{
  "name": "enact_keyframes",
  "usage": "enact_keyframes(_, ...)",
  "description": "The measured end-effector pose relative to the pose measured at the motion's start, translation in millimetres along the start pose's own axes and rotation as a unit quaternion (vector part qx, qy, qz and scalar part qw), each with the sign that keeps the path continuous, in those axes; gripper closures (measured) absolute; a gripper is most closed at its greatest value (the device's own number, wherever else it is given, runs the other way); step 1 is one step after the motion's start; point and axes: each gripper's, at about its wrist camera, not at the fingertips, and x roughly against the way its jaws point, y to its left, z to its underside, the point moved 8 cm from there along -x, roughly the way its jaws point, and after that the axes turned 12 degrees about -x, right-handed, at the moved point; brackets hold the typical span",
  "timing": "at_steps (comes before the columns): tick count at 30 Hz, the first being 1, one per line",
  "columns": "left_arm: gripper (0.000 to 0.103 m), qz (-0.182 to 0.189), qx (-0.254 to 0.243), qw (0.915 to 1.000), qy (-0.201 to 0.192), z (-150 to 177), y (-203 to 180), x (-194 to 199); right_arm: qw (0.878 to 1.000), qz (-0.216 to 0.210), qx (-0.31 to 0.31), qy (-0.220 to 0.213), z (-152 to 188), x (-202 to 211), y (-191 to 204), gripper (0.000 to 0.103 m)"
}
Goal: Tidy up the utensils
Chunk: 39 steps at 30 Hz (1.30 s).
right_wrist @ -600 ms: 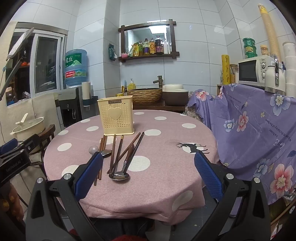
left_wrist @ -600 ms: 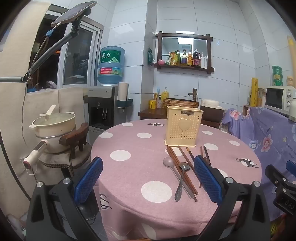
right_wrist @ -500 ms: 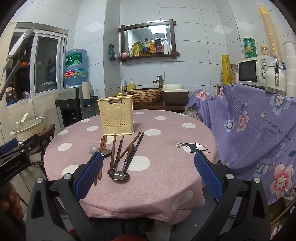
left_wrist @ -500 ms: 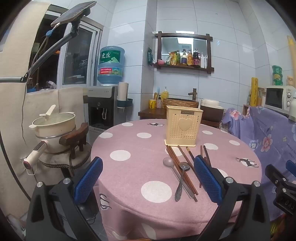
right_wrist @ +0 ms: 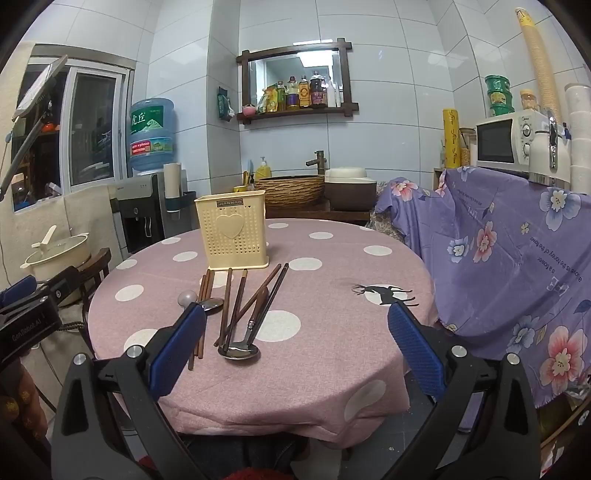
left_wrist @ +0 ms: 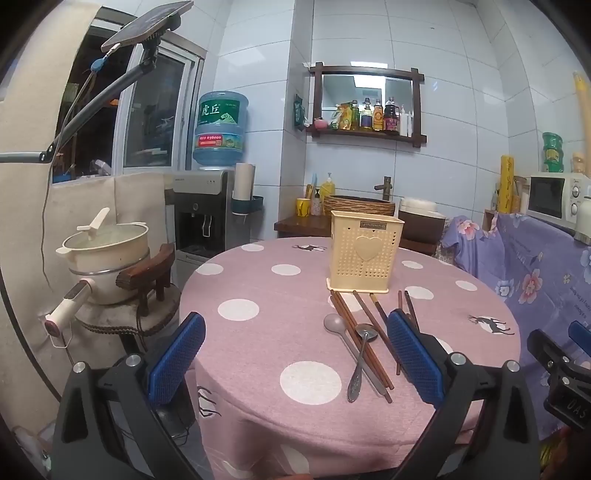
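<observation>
round table [right_wrist: 325, 354], pink dotted cloth; on it cream holder [right_wrist: 232, 230], chopsticks [right_wrist: 226, 306], spoons [right_wrist: 239, 349].

Blue water jug [left_wrist: 220, 127] on a grey dispenser [left_wrist: 201, 216], against the white tiled wall. Wood-framed mirror shelf [right_wrist: 295, 79] above, with a row of bottles [right_wrist: 299, 92]. Woven basin [right_wrist: 291, 188] with tap on the dark counter behind. White microwave [right_wrist: 511, 138] on top of purple floral cloth [right_wrist: 509, 254], right side. Cream pot [left_wrist: 107, 254] with lid on a wooden chair [left_wrist: 147, 273], left. Phone on arm mount [left_wrist: 147, 20], upper left.
</observation>
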Motion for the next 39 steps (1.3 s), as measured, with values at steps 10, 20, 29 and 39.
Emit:
enact_keyframes(10,0.005,0.002,-0.005,1.0000,-0.003,0.2,-4.3,-0.7,1.000,0.000,0.000,0.000,0.2,-0.2,-0.2,0.005)
enact_keyframes(20,0.005,0.004,-0.009,0.9999,-0.004,-1.9,-2.7,-0.4,1.000,0.000,0.000,0.001,0.4,0.0,0.5,0.005)
enact_keyframes(29,0.005,-0.001,-0.013,0.9999,-0.003,0.2,-3.3,-0.5,1.000,0.000,0.000,0.001,0.7,-0.3,0.9,0.005)
enact_keyframes(39,0.005,-0.001,-0.013,0.9999,-0.003,0.5,-3.4,-1.1,1.000,0.000,0.000,0.001,0.7,-0.1,1.4,0.005)
